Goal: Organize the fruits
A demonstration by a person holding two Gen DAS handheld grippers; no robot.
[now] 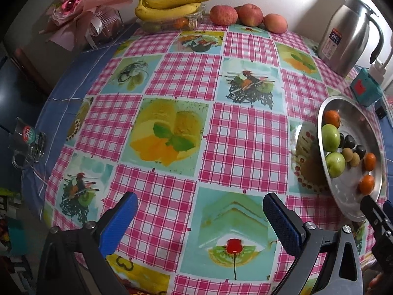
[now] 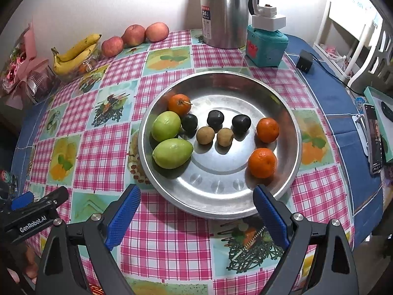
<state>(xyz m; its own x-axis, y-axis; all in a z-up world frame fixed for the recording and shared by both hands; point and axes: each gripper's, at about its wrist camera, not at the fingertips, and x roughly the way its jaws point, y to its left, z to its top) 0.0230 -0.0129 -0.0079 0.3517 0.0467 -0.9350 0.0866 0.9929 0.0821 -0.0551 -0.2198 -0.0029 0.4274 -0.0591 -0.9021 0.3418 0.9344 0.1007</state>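
Fruit (image 2: 172, 153) is gathered in a metal tray (image 2: 289, 132) on the bench (image 2: 167, 241); near the tray, left tongs (image 1: 200, 212) and right tongs (image 2: 196, 205) are held wide open, empty.

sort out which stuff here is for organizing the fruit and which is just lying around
For the job: metal tray, oranges, green fruits, dark fruits, brown fruits, bananas, apples.

Lying about: thermos, teal box, bouquet, glass mug.

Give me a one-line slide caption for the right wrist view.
Open right hand-held gripper poised before a metal tray holding three tangerines, two green fruits, three dark fruits and two small brown ones.
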